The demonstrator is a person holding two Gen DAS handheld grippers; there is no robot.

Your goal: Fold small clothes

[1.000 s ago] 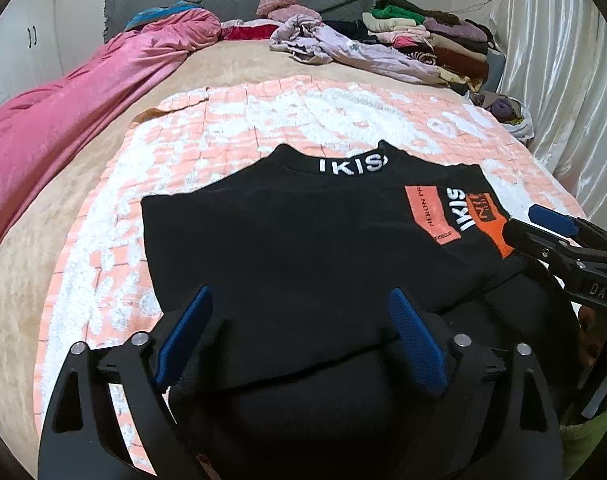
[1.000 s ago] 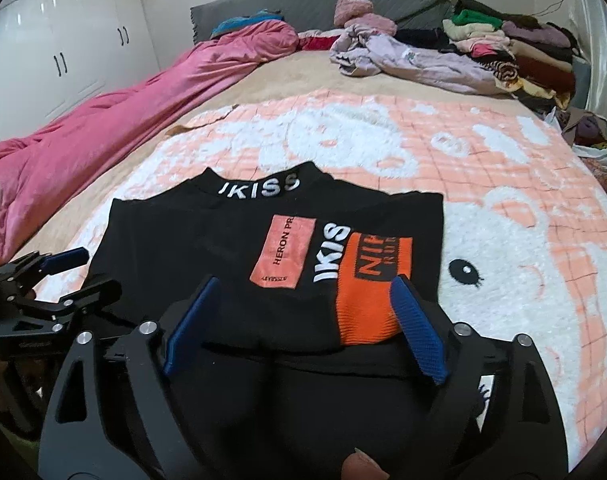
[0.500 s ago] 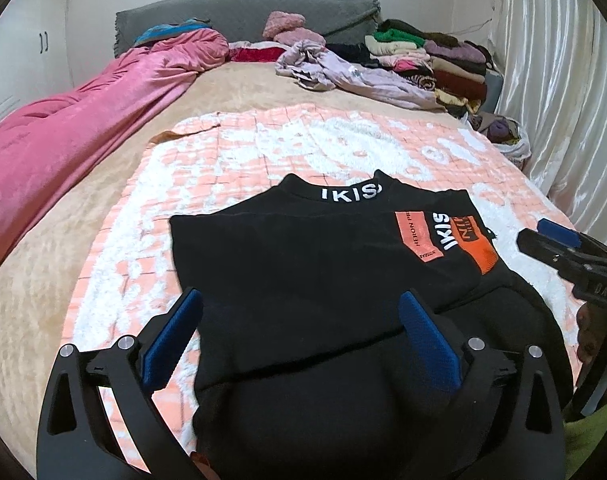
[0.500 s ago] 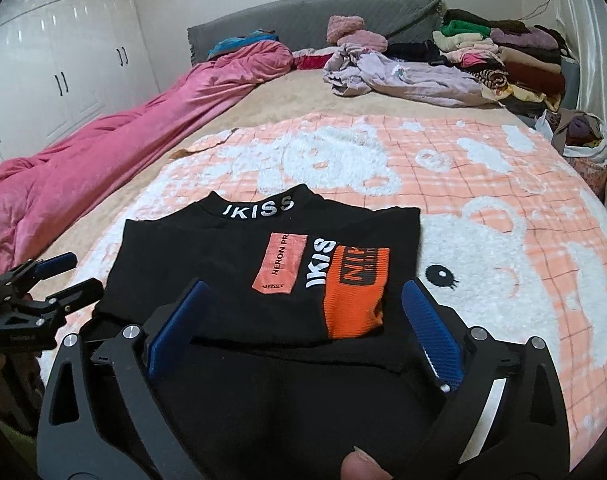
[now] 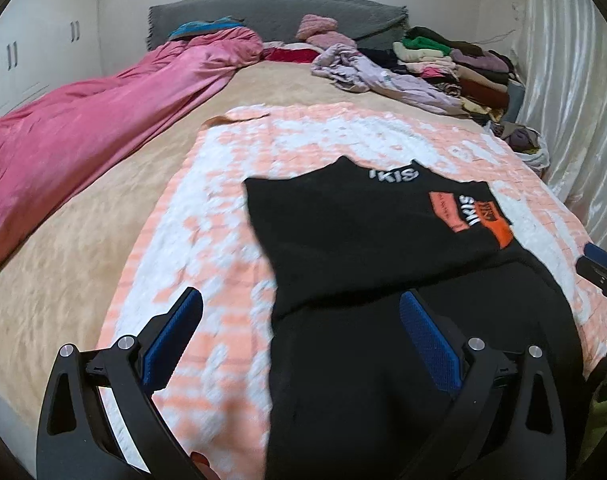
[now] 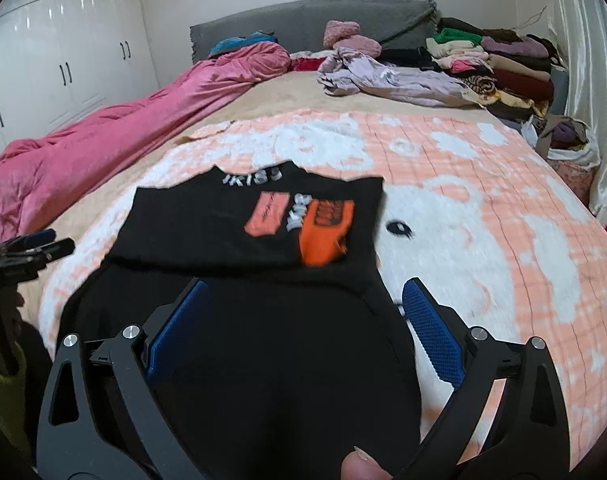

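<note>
Black top (image 6: pixel 239 220) lies flat on the peach-and-white blanket (image 6: pixel 483 220), its upper part folded down over the lower. White collar lettering reads "IKISS"; below it sit a salmon patch and an orange patch, their print blurred. Nearest the top, the left gripper (image 5: pixel 301 336) and right gripper (image 6: pixel 303 322) both hover with jaws spread wide, holding nothing. Beyond the top, folded clothes (image 6: pixel 499 64) are stacked by the headboard (image 6: pixel 303 20).
</note>
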